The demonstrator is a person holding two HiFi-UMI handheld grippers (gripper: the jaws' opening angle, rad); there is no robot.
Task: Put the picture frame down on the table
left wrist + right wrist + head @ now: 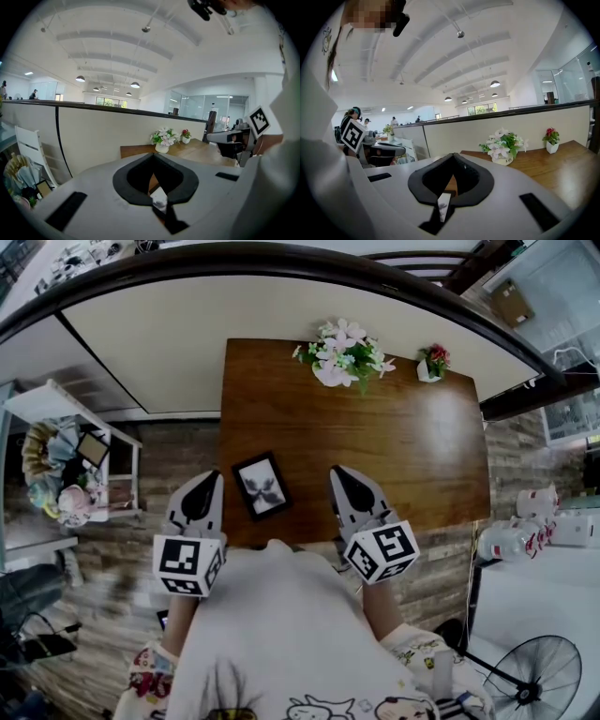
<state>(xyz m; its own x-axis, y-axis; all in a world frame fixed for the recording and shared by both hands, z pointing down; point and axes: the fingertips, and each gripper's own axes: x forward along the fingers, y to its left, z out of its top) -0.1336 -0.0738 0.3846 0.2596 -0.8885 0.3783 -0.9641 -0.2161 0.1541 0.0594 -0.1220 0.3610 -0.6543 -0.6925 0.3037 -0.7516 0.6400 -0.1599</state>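
Wooden table [394,446], near edge just ahead of me. Left gripper [210,480] and right gripper [337,474] are both clenched, with nothing in the jaws. Risk: the picture frame [261,485] sits close to that near edge, and a nudge from either closed tip could slide it off. It appears to lie flat, face up, between the grippers, touching neither. Flower arrangement [339,357] stands at the far edge.

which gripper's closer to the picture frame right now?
Left. The left gripper sits just left of the picture frame; the right gripper is farther off on its other side.
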